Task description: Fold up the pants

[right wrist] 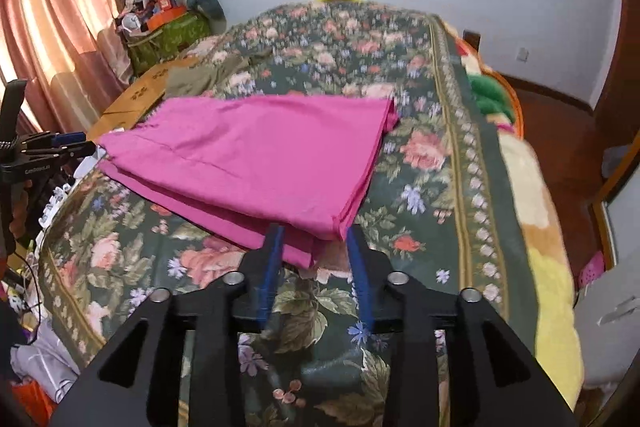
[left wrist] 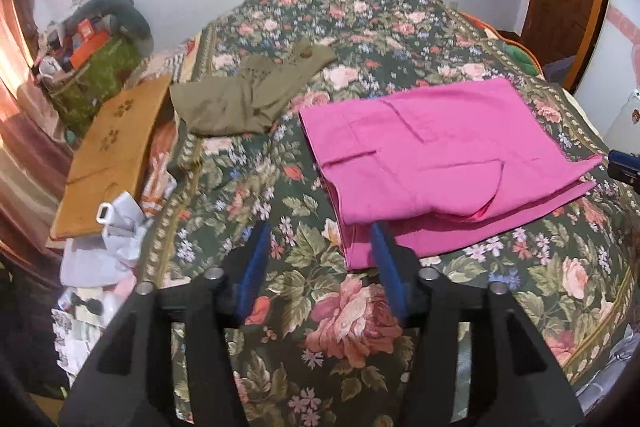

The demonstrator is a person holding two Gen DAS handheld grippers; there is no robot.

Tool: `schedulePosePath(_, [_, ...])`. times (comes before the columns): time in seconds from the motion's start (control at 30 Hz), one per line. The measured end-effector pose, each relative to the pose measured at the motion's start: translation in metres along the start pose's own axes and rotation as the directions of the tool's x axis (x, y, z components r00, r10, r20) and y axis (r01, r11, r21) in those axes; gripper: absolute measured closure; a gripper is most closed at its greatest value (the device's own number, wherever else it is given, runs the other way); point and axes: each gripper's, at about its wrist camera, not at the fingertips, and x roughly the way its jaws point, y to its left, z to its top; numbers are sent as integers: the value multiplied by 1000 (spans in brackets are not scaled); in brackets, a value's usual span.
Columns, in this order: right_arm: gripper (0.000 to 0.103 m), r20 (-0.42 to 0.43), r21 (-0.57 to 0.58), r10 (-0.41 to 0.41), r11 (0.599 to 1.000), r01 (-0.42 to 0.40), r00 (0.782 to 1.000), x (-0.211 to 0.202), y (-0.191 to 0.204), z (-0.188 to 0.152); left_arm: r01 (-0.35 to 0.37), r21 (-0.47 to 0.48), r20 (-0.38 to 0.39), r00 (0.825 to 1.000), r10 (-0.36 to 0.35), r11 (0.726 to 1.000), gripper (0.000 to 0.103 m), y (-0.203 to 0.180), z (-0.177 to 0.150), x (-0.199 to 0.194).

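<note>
Where folded pants [left wrist: 440,163] lie, left claw [left wrist: 320,239] adjoins.

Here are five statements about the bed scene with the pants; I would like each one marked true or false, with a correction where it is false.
1. The pink pants lie folded on the floral bedspread. True.
2. The left gripper is shut on the pants. False: its jaws are open.
3. The olive garment lies apart from the pink pants. True.
4. The right gripper is open. True.
5. The curtain is blue. False: it is pink.
</note>
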Motion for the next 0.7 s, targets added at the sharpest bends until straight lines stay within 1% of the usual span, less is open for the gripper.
schedulePosePath(0.03, [61,20,-7,-1,1000,1,1000,-6,2,3,-4,8,10,1000,4,1000,40,-1,2,-4])
schedulePosePath(0.07, [58,32,-14,1,1000,0,999,-9,5,5,-5,16,22,1000,5,1000,35,-3,5,-9])
schedulePosePath(0.1, [57,42,-22,4,1000,-3,999,-11,7,8,0,25,36,999,-1,1000,29,-7,8,-13])
schedulePosePath(0.2, [56,48,-70,40,997,-36,998,-12,22,19,35,56,47,998,-38,998,19,-19,17,-18])
schedulePosePath(0.23, [55,46,-84,57,995,-53,997,-8,27,23,49,66,45,998,-52,997,18,-25,20,-18])
schedulePosePath(0.3, [46,35,-118,88,989,-83,995,0,39,28,90,90,31,995,-93,992,17,-38,24,-15])
schedulePosePath(0.37, [46,18,-160,108,982,-103,994,11,52,30,114,111,11,993,-116,987,17,-49,27,-9])
schedulePosePath(0.43, [46,-9,-203,135,970,-134,991,23,65,31,115,136,-3,993,-115,984,17,-62,29,-2])
schedulePosePath(0.53, [46,-41,-246,128,960,-135,991,40,79,31,111,175,-20,994,-110,978,17,-76,29,7])
schedulePosePath(0.63, [46,-92,-278,134,948,-155,987,60,87,30,134,199,-43,991,-128,971,17,-84,26,13])
schedulePosePath(0.7, [46,-109,-285,136,945,-162,985,67,89,29,139,214,-51,990,-131,967,17,-87,25,17])
